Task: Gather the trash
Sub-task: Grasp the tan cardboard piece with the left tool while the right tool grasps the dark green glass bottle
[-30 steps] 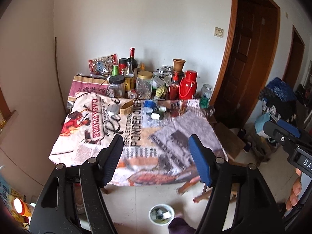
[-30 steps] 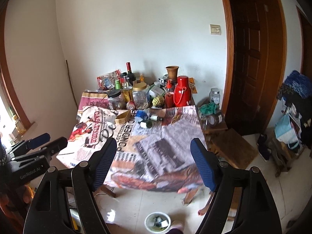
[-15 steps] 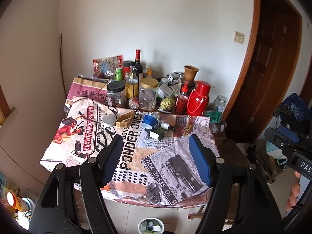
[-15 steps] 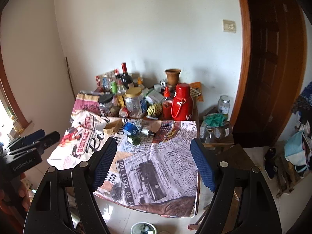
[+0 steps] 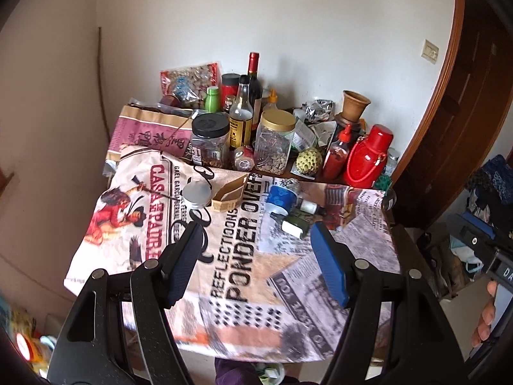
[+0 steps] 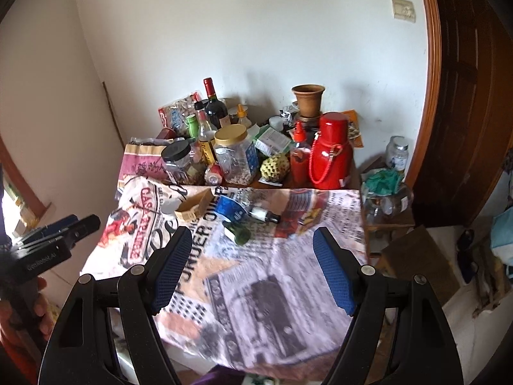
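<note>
- tabletop [image 5: 320, 173]: dark wood at the bare strip, rest under matt printed cloth [image 5: 243, 256]
- red flask [image 5: 368, 157]: glossy plastic, red cord handle
- clay pot [image 5: 354, 102]: matt, rough terracotta
- jar [image 5: 275, 147]: clear plastic, gold matt lid
- wine bottle [image 5: 255, 86]: dark glossy glass, red foil cap
- small box [image 5: 229, 192]: brown cardboard, matt
- round tin [image 5: 196, 194]: dull grey metal
- foil wrapper [image 5: 317, 109]: crinkled, shiny
- left tool [image 5: 256, 243]: matt black plastic, textured blue pads
- door frame [image 6: 431, 96]: glossy varnished wood
</note>
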Demonstrator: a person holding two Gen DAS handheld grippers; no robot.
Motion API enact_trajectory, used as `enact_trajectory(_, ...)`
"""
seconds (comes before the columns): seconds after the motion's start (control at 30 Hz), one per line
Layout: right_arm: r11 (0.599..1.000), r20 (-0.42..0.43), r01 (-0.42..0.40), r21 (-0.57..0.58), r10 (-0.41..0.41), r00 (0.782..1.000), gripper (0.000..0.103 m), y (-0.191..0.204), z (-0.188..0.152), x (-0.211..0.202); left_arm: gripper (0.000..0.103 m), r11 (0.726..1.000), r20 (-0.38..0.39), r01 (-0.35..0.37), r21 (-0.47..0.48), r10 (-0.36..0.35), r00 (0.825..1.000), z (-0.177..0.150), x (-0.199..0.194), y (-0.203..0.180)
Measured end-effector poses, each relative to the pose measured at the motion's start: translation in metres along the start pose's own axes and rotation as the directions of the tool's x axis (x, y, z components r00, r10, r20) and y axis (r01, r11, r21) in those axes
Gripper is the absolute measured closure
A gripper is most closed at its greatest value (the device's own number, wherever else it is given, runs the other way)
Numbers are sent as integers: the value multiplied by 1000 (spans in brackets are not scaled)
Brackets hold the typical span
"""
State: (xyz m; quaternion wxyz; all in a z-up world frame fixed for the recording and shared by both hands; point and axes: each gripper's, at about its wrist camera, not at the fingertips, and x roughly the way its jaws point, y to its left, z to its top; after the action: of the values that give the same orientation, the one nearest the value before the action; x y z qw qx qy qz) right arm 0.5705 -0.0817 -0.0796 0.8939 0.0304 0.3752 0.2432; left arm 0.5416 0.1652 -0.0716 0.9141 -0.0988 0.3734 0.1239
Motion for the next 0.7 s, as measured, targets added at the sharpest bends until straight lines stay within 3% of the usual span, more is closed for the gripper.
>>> enact_trajectory(0.17, 999, -50, -2, 53, 5, 999, 28, 17, 17, 52, 34, 998, -67, 66, 7, -66, 996, 28, 55, 35)
enact_trajectory(0.27, 996, -111, 16, 93, -6, 994, 28, 20, 20, 96, 34, 997, -126, 72, 9, -70, 990, 36, 94, 52)
enact_trajectory(0.47, 976, -220, 42, 215, 7, 976, 28, 13, 8, 170, 34, 996, -273, 85, 8, -80, 959, 32, 184, 76)
enact_trajectory(0.7, 942, -344, 54, 332, 67, 937, 28, 6, -17, 247, 34, 993, -366, 110, 51, -84, 927, 24, 260, 83)
